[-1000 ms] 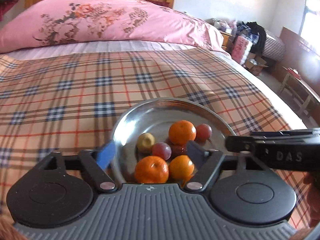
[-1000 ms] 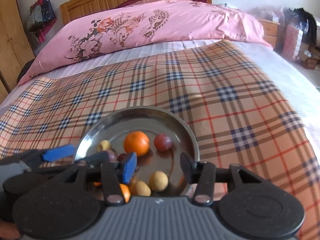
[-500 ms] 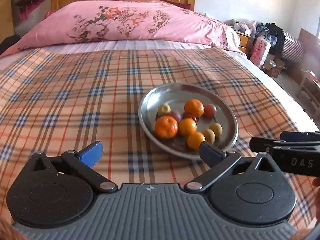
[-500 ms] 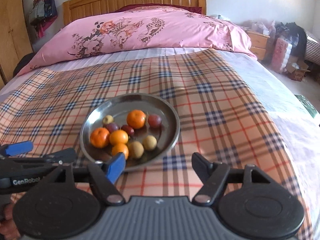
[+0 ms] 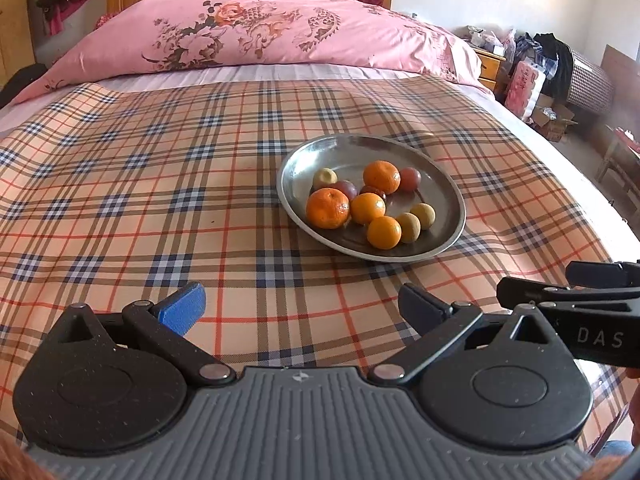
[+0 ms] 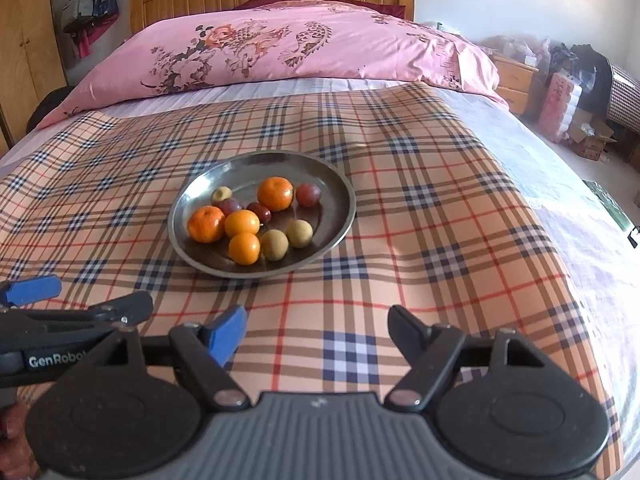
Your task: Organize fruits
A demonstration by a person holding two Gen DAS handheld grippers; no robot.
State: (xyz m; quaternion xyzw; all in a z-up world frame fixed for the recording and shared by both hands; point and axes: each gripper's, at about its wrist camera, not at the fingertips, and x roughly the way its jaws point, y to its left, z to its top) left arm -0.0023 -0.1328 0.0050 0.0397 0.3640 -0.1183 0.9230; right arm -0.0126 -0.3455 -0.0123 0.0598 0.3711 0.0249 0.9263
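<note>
Near the foot edge of the plaid bedcover (image 5: 120,200), the metal plate (image 5: 450,236) holds every fruit; the left gripper (image 5: 300,308) stands spread and empty, and the right gripper (image 6: 316,328), its jaws just opening, grips nothing. Withdraw both level, clear of the rim. Only the right view shows the wardrobe (image 6: 24,60).

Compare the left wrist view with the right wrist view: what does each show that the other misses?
Left wrist only: a wooden bench on the floor at the far right.
Right wrist only: a wooden wardrobe at the left edge.
Both: the metal plate of fruit on the plaid cloth, the pink quilt, and both hand-held grippers, left and right, open and empty.
</note>
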